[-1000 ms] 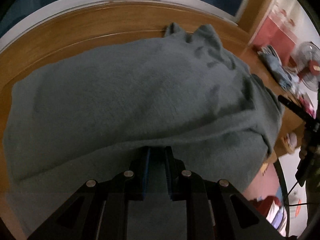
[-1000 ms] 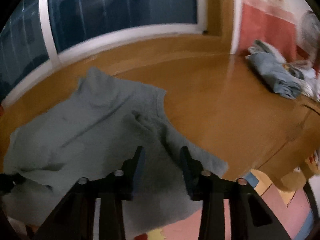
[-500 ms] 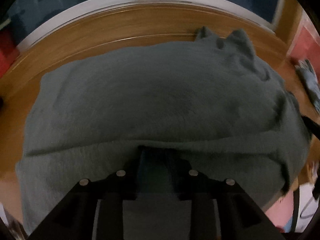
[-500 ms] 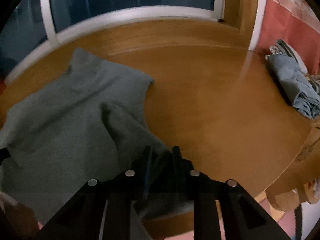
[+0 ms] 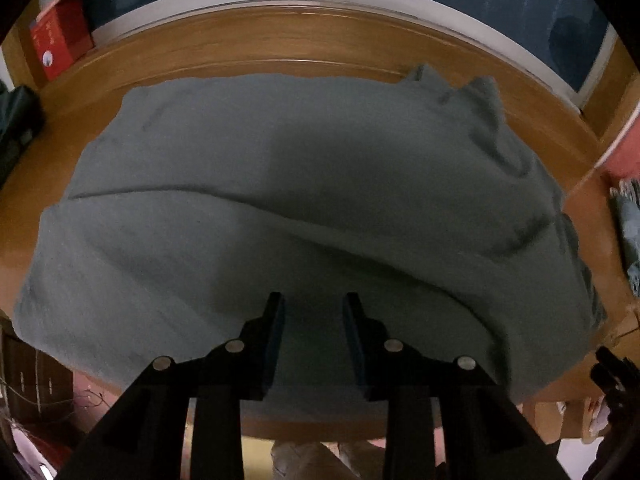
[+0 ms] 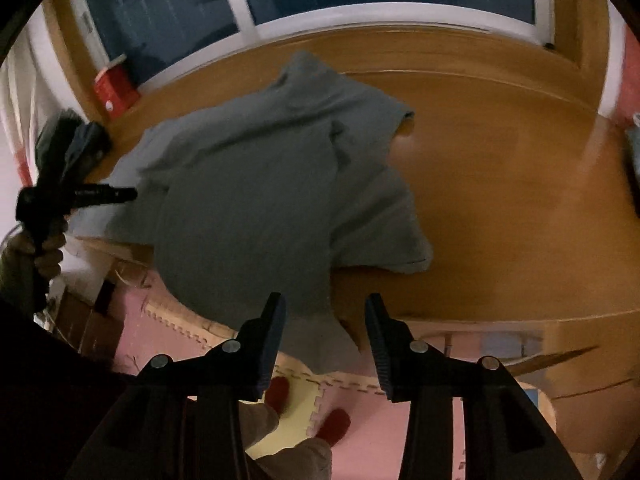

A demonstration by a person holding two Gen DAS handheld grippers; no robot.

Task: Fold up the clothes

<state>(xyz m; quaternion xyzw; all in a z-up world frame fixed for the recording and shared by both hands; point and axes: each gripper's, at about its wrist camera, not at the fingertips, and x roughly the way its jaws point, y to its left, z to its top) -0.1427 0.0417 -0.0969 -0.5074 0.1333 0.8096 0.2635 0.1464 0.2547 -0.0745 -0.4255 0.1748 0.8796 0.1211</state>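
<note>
A grey-green garment lies folded on the wooden table, with its near edge hanging over the table's front. My left gripper hovers over that near edge. Its jaws are opening, and the cloth lies below the gap with the pads off it. In the right wrist view the garment is bunched, and a loose corner droops past the table edge. My right gripper is there with its jaws opening, the corner in the gap but not pinched. The left gripper shows at far left, held by a hand.
A red box stands at the back left by the window. Folded blue clothes lie at the table's right end. Bare wood stretches right of the garment. Below the table edge are a pink foam mat and the person's red slippers.
Both grippers have let go of the cloth: the left jaws, shut on a fold before, now stand apart, and the right pinched the edge and opened. Both views have swung sideways.
</note>
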